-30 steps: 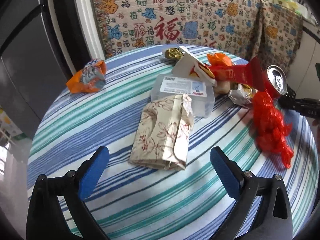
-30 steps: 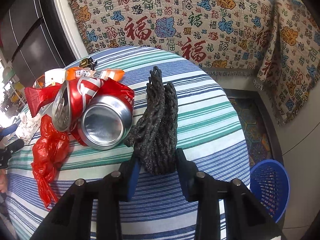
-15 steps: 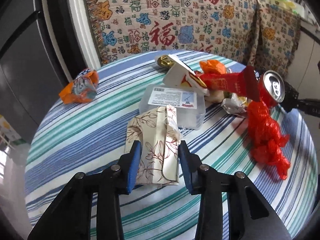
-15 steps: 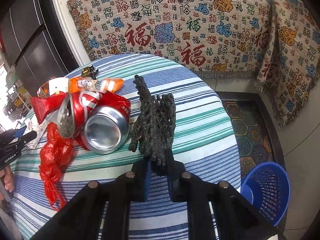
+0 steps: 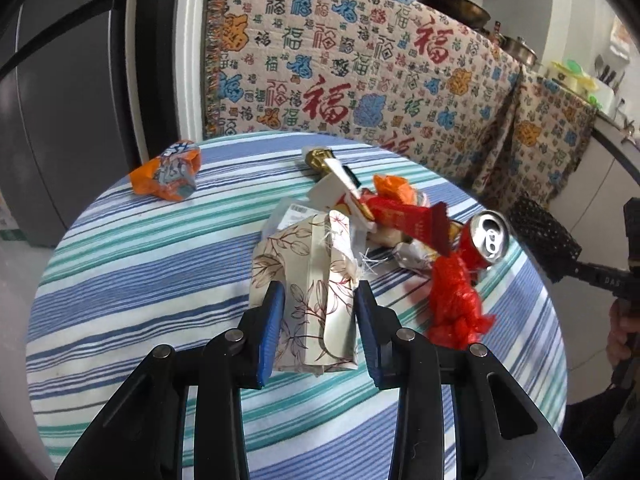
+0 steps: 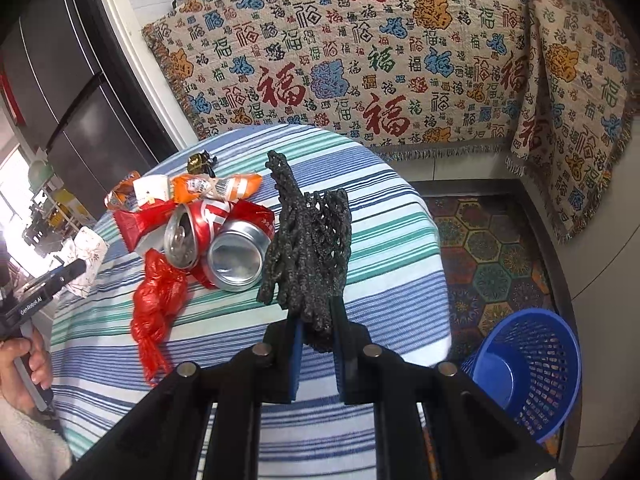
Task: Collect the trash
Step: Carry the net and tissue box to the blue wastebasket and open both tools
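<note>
Over striped table (image 5: 160, 280), both tools angle downward.

On the round surface (image 5: 132, 280) the drink can (image 5: 486, 240) serves as the landmark. A second can (image 6: 236, 256) lies touching it. A crumpled plastic bag (image 5: 452, 304) lies just in front of the can, and a flat wrapper (image 5: 412, 222) leans across just left of it. Farther left, the patterned carton (image 5: 308, 280) sits between the left claw's (image 5: 318, 320) pads. Well to the can's left, near the surface's far edge, lies a crushed snack bag (image 5: 168, 172). On the can's right, the mesh net (image 6: 312, 248) stands up from the right claw (image 6: 316, 354). A basket (image 6: 528, 364) stands on the floor beyond the surface's right edge.
</note>
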{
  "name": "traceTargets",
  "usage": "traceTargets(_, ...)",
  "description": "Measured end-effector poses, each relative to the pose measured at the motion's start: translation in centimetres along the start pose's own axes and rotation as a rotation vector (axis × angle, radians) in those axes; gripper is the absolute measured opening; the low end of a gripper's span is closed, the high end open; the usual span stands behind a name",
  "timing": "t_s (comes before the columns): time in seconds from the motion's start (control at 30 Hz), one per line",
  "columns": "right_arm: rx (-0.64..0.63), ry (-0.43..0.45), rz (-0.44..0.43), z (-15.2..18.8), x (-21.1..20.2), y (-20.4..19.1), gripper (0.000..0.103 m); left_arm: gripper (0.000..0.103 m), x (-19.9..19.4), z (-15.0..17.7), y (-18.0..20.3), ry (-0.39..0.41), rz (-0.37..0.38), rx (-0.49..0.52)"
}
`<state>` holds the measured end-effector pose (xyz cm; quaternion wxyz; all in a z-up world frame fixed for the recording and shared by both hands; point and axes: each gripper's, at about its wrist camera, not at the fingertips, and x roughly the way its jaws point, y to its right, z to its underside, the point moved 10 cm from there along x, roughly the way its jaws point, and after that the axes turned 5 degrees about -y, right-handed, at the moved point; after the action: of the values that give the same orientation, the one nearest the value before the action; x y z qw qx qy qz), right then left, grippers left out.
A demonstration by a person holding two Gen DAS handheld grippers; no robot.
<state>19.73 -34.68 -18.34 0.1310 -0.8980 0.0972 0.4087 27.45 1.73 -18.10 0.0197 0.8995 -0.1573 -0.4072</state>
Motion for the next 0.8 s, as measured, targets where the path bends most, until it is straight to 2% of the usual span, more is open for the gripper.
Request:
traceTargets(0.2, 0.025, 0.050, 0.012, -0.1, -4.3, 3.3, 0.013, 0.036, -1.7, -0.6, 7.6, 0.006, 0.082, 0.066)
traceTargets(0.43, 0.089, 0.072, 0.103, 1.6, -9.0, 11.8, 0.013, 0.036, -1.8, -1.0, 20.9, -0.019, 0.230, 0.181)
traceTargets(0.63, 0.193, 0.022, 0.190, 5.2, -10.4, 21.1, 0.013, 0.036, 0.5, 0.5, 32.2, -0.088, 0.337, 0.273)
traceTargets(0.8, 0.284, -0.085, 0.215, 9.2, -8.5, 28.2, 0.013, 0.036, 4.0, 2.4, 40.4, -0.169, 0.406, 0.329)
